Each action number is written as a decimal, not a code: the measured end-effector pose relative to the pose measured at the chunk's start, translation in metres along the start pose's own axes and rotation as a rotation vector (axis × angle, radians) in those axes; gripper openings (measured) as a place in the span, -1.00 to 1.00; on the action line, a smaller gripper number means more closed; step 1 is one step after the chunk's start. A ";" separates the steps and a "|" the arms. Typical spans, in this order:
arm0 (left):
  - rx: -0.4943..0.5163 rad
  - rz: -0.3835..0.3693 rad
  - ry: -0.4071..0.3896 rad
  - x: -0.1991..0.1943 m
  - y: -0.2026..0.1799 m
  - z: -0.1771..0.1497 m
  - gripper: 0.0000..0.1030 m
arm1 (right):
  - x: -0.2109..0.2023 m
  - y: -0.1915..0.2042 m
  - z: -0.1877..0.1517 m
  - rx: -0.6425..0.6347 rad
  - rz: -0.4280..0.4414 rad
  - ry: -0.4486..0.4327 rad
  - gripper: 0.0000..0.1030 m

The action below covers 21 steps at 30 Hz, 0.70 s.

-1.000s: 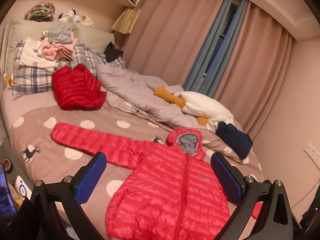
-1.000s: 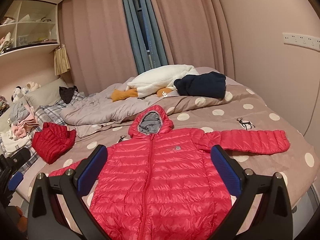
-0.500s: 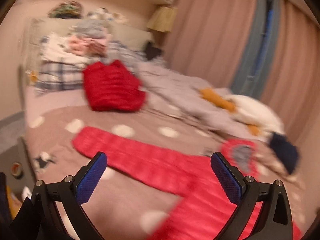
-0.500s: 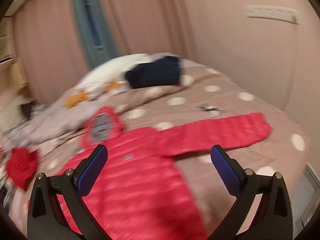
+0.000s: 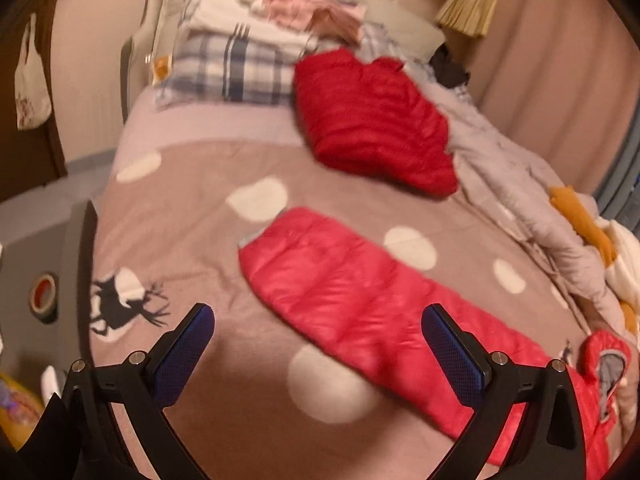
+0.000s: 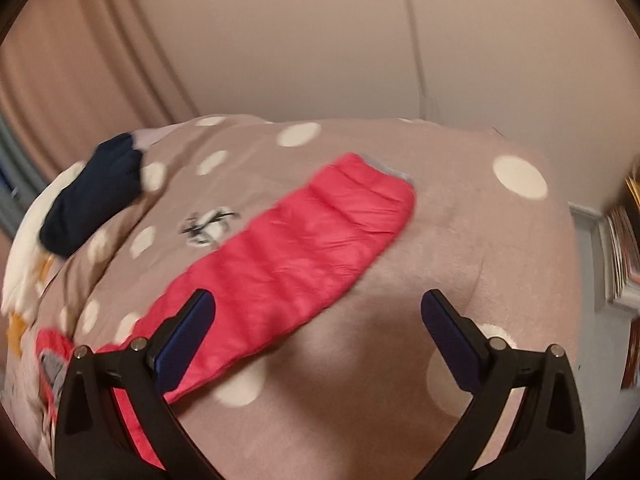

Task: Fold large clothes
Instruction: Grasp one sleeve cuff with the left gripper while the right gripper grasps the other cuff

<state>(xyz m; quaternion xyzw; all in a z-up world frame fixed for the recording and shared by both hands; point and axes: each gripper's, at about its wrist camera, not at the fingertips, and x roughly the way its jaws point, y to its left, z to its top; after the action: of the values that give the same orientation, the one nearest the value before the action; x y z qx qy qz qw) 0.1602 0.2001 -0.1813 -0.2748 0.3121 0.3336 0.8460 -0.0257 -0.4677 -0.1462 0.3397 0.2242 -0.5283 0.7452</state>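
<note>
A pink-red puffer jacket lies flat on the bed with its sleeves spread out. One sleeve (image 5: 344, 280) runs from the middle of the left wrist view down to the right, where the grey-lined hood (image 5: 608, 364) shows. My left gripper (image 5: 318, 354) hovers open above that sleeve, short of its cuff. The other sleeve (image 6: 296, 256) crosses the right wrist view, cuff at the upper right. My right gripper (image 6: 318, 350) is open over the sleeve's lower edge, nothing held.
A folded red jacket (image 5: 372, 120) lies beyond the sleeve, with plaid pillows (image 5: 236, 68) and piled clothes (image 5: 308, 12) behind. A grey duvet (image 5: 516, 184) sits right. A navy garment (image 6: 96, 196) lies far left. The dotted bedspread (image 6: 480, 240) ends near the wall.
Both grippers have swung outward and down from the jacket's body: the left toward the left sleeve, the right toward the right sleeve. Both stayed open.
</note>
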 end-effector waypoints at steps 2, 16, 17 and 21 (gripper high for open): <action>-0.070 -0.016 0.057 0.011 0.007 0.000 1.00 | 0.013 -0.008 -0.001 0.019 -0.047 0.012 1.00; -0.293 -0.287 0.221 0.051 0.027 -0.006 1.00 | 0.060 -0.001 -0.021 0.033 0.016 0.088 1.00; -0.316 -0.336 0.238 0.053 0.028 -0.005 1.00 | 0.061 0.003 -0.023 0.036 0.037 0.082 1.00; -0.446 -0.610 0.314 0.063 0.032 -0.007 0.99 | 0.067 0.015 -0.029 0.021 0.180 0.116 1.00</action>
<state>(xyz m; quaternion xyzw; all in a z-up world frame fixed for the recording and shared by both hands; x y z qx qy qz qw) 0.1706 0.2402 -0.2389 -0.5789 0.2616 0.0809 0.7681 0.0119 -0.4861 -0.2080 0.3960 0.2301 -0.4412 0.7718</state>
